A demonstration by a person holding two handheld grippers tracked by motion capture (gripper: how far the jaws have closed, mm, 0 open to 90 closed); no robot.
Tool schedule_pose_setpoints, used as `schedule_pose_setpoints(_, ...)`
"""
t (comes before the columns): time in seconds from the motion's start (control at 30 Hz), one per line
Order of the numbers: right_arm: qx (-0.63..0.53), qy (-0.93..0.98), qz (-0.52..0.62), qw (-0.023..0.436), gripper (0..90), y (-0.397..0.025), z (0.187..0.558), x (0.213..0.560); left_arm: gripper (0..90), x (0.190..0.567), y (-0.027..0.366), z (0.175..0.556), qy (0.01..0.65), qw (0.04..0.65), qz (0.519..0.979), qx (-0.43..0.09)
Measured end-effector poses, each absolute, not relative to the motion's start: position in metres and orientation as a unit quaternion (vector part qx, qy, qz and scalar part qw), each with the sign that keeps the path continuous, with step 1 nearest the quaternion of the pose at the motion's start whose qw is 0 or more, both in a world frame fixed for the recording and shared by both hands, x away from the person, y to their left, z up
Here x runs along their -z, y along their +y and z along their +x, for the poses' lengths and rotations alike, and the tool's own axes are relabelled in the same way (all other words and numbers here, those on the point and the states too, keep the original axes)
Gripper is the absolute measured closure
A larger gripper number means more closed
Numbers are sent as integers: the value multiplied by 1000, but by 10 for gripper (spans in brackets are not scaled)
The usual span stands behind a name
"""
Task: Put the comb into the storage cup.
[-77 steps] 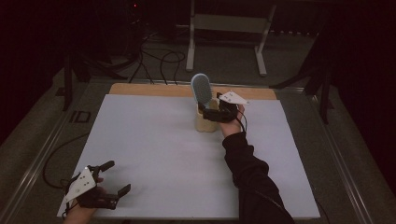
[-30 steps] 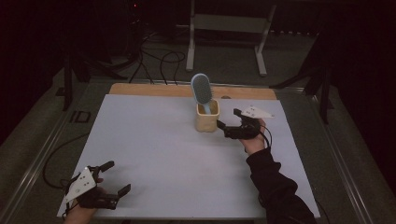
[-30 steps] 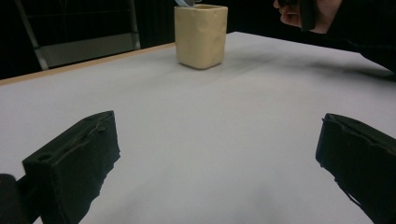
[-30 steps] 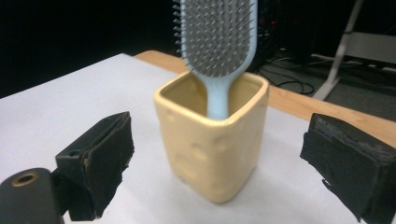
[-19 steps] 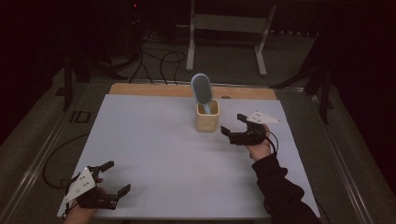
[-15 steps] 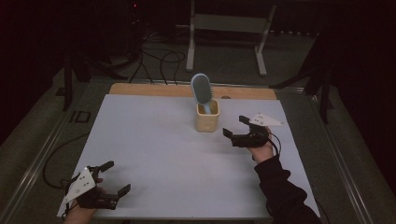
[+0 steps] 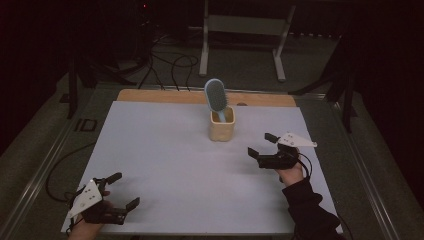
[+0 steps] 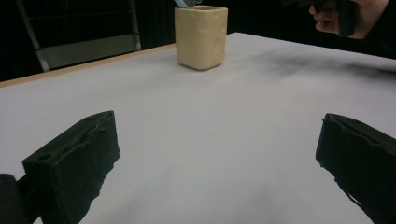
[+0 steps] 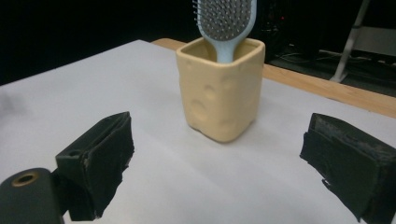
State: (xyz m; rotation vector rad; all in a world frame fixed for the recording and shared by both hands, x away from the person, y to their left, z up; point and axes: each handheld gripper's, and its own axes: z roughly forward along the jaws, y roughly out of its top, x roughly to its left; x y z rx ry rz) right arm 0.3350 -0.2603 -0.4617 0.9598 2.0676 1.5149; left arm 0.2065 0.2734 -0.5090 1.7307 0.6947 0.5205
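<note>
A pale yellow square cup stands upright on the white table top, toward the back middle. A light blue hairbrush stands handle-down in it, bristle head up. My right gripper hovers open and empty to the right of the cup and nearer the person, jaws pointing toward it. My left gripper rests open and empty at the front left corner, far from the cup.
The white sheet covers the table, and a wooden strip runs along its far edge. Behind stand a metal frame and floor cables. A dark sleeve comes in at the bottom right.
My right gripper has let go at the cup, where it put the hairbrush, and drawn back rightward and toward the person, open. The left gripper has stayed still.
</note>
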Motion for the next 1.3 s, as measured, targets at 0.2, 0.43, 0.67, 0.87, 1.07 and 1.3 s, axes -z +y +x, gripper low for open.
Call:
schedule_pose_setpoints(0.2, -538, 743, 343, 201, 86, -270, 323, 467, 0, 509, 273, 206, 295, 567, 736, -221)
schedule_pose_setpoints(0.43, -539, 745, 343, 191, 86, -280, 310, 475, 0, 509, 273, 207, 296, 567, 736, -221)
schedule_pose_setpoints(0.67, -535, 751, 339, 186, 86, -284, 295, 485, 0, 508, 274, 206, 296, 569, 735, -221)
schedule_pose_setpoints(0.87, -529, 763, 330, 171, 86, -288, 283, 495, 0, 508, 274, 206, 295, 570, 734, -222)
schedule_pose_setpoints(1.07, -520, 766, 338, 167, 86, -290, 273, 504, 0, 508, 274, 206, 294, 569, 735, -221)
schedule_pose_setpoints(1.3, -506, 770, 344, 180, 86, -296, 261, 508, 0, 508, 274, 206, 293, 570, 735, -222)
